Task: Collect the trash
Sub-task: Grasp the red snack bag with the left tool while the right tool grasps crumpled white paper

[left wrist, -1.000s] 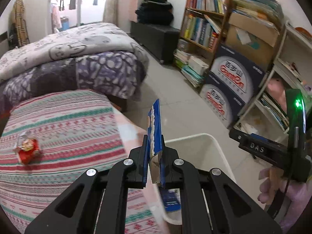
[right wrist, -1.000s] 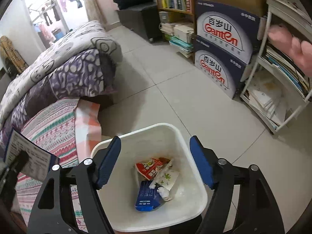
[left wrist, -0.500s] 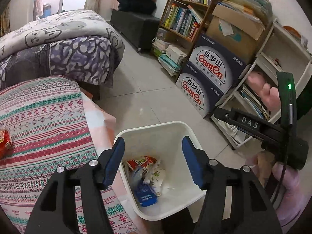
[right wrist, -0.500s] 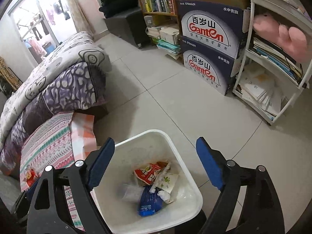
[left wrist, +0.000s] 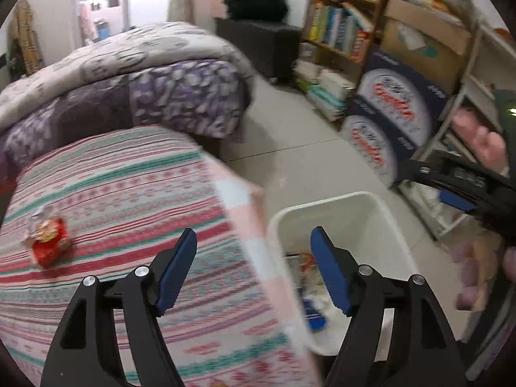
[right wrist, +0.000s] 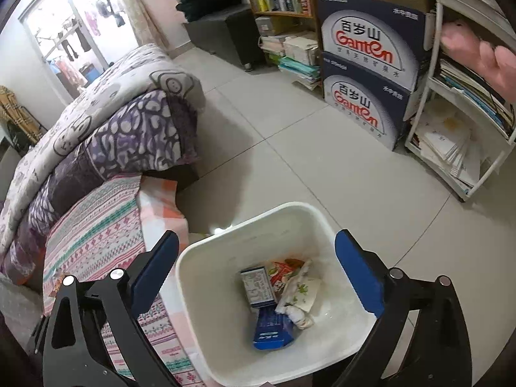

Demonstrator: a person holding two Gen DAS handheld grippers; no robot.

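My left gripper point(left wrist: 254, 271) spread, empty, just opened; sees red crumpled snack wrapper point(left wrist: 48, 245) on striped table point(left wrist: 135, 200). My right gripper point(right wrist: 256, 274) spread, just widened; white plastic bin point(right wrist: 225, 290) contents sharp here, blurred in left view.

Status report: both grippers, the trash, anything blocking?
Left gripper and right gripper just opened, both empty. Red wrapper waits on striped cloth; bin holds the rest. Nothing blocking.

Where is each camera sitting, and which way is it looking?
Left wrist: on the left claw, looking down over the striped blanket and red wrapper; its open fingers and the right claw show.
Right wrist: on the right claw, looking into the white bin; its open fingers show.
Both see the bin, blanket and bed.
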